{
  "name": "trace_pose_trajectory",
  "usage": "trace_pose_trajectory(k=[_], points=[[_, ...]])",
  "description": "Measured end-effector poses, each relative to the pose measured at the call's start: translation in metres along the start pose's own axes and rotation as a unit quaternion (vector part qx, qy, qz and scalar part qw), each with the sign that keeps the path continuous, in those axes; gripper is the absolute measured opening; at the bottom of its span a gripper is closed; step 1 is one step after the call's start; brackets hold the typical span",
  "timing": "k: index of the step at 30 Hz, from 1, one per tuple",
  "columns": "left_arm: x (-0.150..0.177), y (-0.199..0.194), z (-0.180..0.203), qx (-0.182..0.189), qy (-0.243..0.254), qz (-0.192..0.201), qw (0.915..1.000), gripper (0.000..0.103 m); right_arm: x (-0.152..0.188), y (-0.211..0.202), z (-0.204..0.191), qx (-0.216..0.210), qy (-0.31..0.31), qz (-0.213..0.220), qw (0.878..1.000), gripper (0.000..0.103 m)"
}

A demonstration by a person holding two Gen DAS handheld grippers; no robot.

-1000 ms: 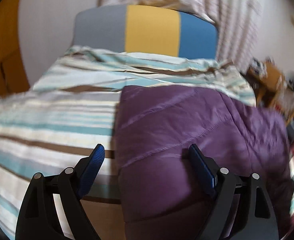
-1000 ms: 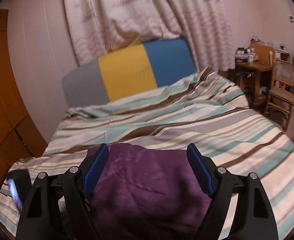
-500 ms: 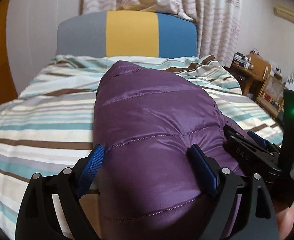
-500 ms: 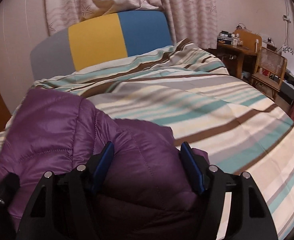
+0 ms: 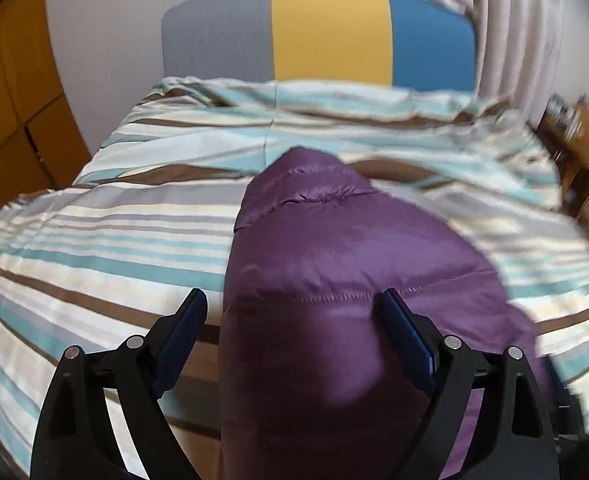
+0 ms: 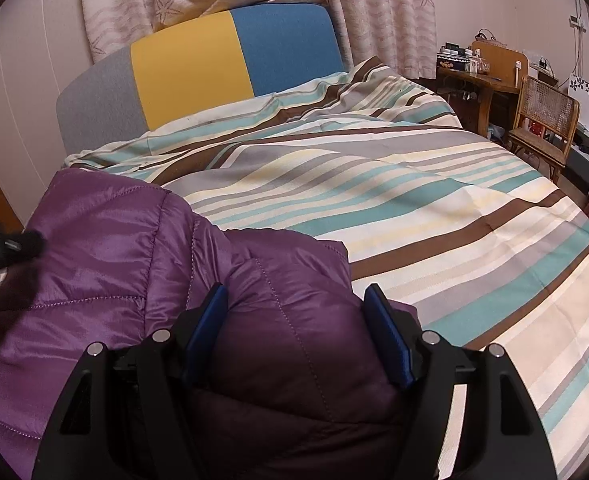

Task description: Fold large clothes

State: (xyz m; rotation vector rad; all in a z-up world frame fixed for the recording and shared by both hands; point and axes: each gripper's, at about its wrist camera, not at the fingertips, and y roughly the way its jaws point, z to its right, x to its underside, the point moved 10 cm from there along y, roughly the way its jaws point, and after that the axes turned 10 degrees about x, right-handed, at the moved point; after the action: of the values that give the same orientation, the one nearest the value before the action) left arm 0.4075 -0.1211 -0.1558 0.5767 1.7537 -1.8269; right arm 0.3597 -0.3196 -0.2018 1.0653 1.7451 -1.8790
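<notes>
At the far left a strip of orange wooden cabinet point(image 5: 10, 92) is showing beside the pale wall, more of it than half a second ago. The striped bedspread point(image 5: 106, 240) is lying across the bed, running back to the grey, yellow and blue headboard point(image 5: 326, 32). The purple quilted jacket point(image 5: 334, 320) is resting on the near part of the bedspread, bunched into a long rounded heap. The left gripper point(image 5: 292, 332) is hovering over it with its jaws standing wide apart, the left blue pad over the sheet and the right one against the fabric; it is gripping nothing. Half a second ago the other tool was showing at the right edge of this view; now it is out of sight there, and the jacket is looking narrower and farther off.

In the right wrist view the right gripper point(image 6: 296, 328) is also spread open, its pads flanking a dark fold of the jacket without pinching it. Far right, a wooden desk point(image 6: 478, 76) and a cane chair point(image 6: 542, 120) are standing by the curtains point(image 6: 374, 8).
</notes>
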Motion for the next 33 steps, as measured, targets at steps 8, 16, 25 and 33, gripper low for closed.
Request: trace_pose_trajectory(k=[8,16,25,33], points=[[0.012,0.032,-0.008,-0.071,0.095,0.041,0.992,0.097,0.0,0.01,-0.012,0.012,-0.024,-0.019,0.999,0.071],[0.015,0.055,-0.016,-0.049,0.069,0.015,0.9963,0.097,0.004,0.036,-0.02,0.005,-0.033,-0.045,0.998,0.073],[0.02,0.032,-0.013,-0.038,0.067,0.024,0.9967,0.097,0.003,0.036,-0.018,-0.002,-0.02,-0.033,0.999,0.076],[0.077,-0.05,0.011,0.071,0.07,0.093,0.9907,0.099,0.0,0.028,-0.015,-0.012,-0.002,-0.02,1.0,0.077]])
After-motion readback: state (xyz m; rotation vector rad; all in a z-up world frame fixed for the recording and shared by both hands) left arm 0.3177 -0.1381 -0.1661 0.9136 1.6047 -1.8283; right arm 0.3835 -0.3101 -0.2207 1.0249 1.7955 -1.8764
